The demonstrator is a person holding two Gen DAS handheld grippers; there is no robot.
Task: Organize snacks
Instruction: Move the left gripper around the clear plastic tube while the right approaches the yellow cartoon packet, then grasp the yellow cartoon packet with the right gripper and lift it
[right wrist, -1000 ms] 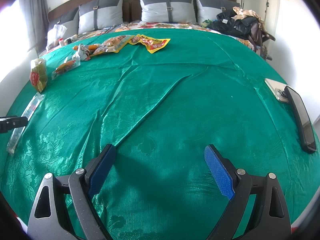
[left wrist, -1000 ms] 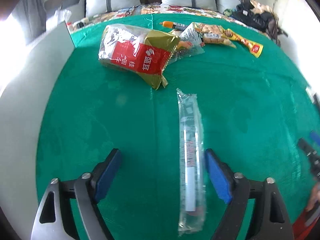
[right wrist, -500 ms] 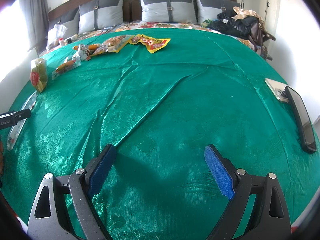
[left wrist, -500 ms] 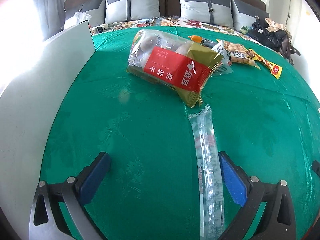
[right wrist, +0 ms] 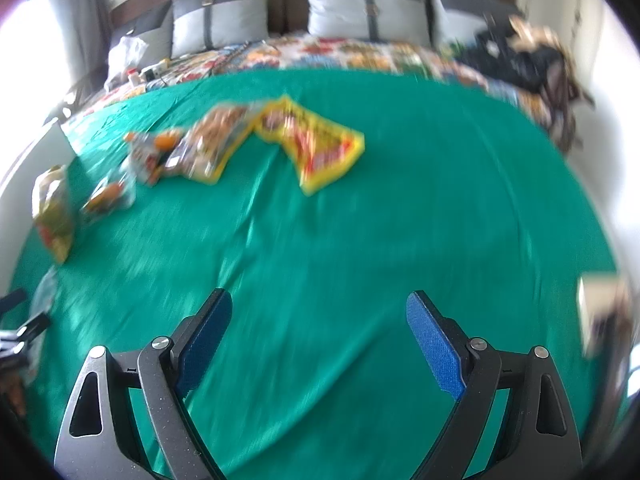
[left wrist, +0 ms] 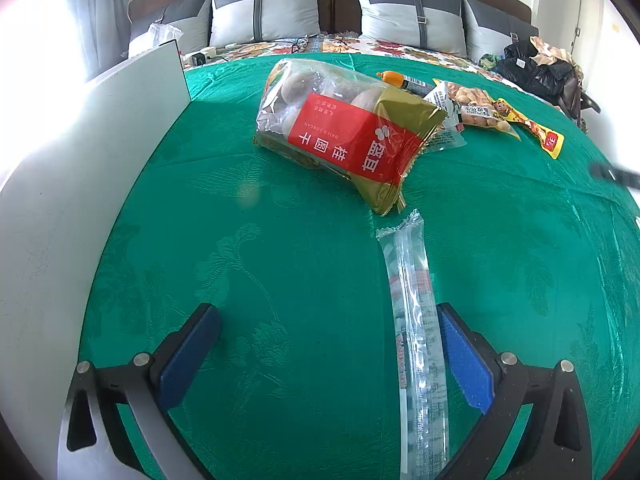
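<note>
My left gripper (left wrist: 328,328) stands open over the green cloth. A long clear stick packet (left wrist: 416,332) lies flat just inside its right finger, with the pads apart from it. Beyond it lies a red-and-gold bag of dried longan (left wrist: 344,132). Behind the bag sit a sausage stick (left wrist: 404,80), a peanut packet (left wrist: 476,110) and a yellow packet (left wrist: 540,134). My right gripper (right wrist: 320,320) is open with nothing between its fingers, above bare cloth. Its blurred view shows the yellow packet (right wrist: 316,142), the peanut packet (right wrist: 212,144) and the longan bag (right wrist: 52,212) far off to the left.
A white board (left wrist: 80,184) stands along the left edge of the green cloth (left wrist: 240,240). Grey pillows (left wrist: 264,12) and a floral cover lie at the back. A dark pile of bags (left wrist: 540,68) sits at the back right. A flat pale object (right wrist: 600,316) lies at the right edge.
The left gripper opened wider and shifted, so the stick packet now lies by its right finger and the longan bag looks nearer. The right gripper moved forward towards the snacks; its view is blurred.
</note>
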